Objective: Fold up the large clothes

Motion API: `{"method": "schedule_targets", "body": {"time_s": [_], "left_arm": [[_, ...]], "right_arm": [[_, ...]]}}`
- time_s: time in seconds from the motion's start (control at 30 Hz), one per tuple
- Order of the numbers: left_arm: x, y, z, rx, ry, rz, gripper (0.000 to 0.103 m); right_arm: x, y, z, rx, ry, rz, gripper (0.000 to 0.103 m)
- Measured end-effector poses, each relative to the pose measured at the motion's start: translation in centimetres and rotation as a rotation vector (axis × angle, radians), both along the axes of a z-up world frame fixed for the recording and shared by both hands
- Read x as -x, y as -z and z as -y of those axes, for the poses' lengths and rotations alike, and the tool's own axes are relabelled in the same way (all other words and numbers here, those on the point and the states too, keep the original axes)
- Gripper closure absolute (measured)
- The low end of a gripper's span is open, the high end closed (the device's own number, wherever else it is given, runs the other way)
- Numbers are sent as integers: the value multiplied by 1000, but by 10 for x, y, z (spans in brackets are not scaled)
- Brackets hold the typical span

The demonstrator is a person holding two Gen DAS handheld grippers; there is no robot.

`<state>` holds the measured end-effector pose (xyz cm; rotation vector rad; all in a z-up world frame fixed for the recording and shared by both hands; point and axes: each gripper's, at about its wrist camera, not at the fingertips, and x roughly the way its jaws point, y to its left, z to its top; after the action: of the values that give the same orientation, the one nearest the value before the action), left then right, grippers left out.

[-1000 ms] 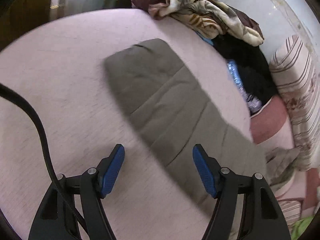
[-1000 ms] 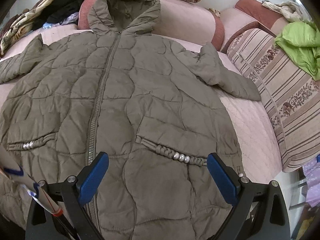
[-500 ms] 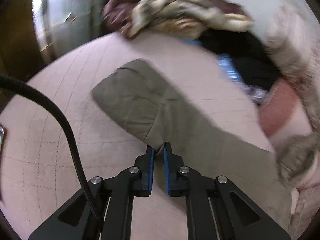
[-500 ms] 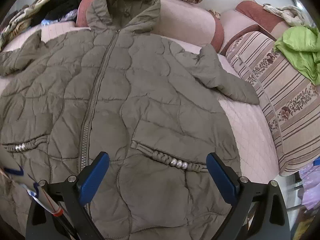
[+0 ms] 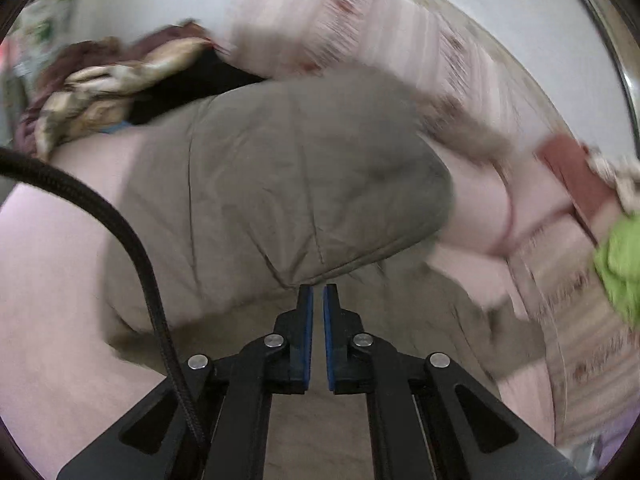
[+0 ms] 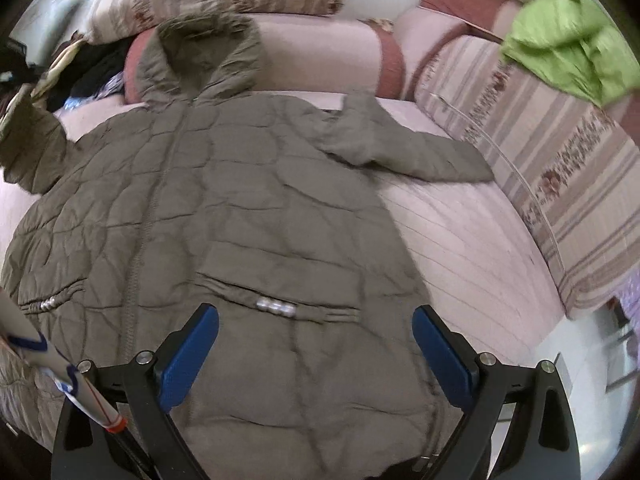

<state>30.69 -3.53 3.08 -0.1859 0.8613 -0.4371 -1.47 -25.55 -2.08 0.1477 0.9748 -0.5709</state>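
Left tongs (image 5: 316,296) are pinching the coat's sleeve (image 5: 304,184) just ahead of their tips — thin bite, risking slipping; right tongs (image 6: 316,344) are hanging open over the coat (image 6: 224,216) — spread below.

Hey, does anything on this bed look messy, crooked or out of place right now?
Mostly tidy. The olive coat lies flat and zipped, but its sleeves don't match: the left gripper has one sleeve pinched and lifted off the bed, while the other sleeve lies spread out. A green garment is crumpled on the striped cushion.
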Motion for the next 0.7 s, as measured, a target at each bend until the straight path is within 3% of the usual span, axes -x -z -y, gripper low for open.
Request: {"method": "schedule_targets", "body": {"time_s": [0.1, 0.27, 0.37, 0.5, 0.57, 0.7], "left_arm": [[18, 38, 39, -28, 42, -74, 98], [52, 80, 72, -177, 51, -118, 93], [82, 74, 63, -201, 71, -77, 71], [127, 51, 35, -300, 7, 44, 43], [146, 49, 8, -325, -63, 72, 34], [154, 74, -26, -357, -146, 50, 33]], "right_arm": [[13, 1, 15, -13, 28, 2, 4], [24, -3, 33, -45, 34, 22, 4], [14, -6, 39, -96, -1, 43, 4], [-25, -7, 38, -238, -92, 87, 4], [-51, -2, 37, -334, -123, 114, 5], [-118, 14, 34, -481, -178, 172, 9]]}}
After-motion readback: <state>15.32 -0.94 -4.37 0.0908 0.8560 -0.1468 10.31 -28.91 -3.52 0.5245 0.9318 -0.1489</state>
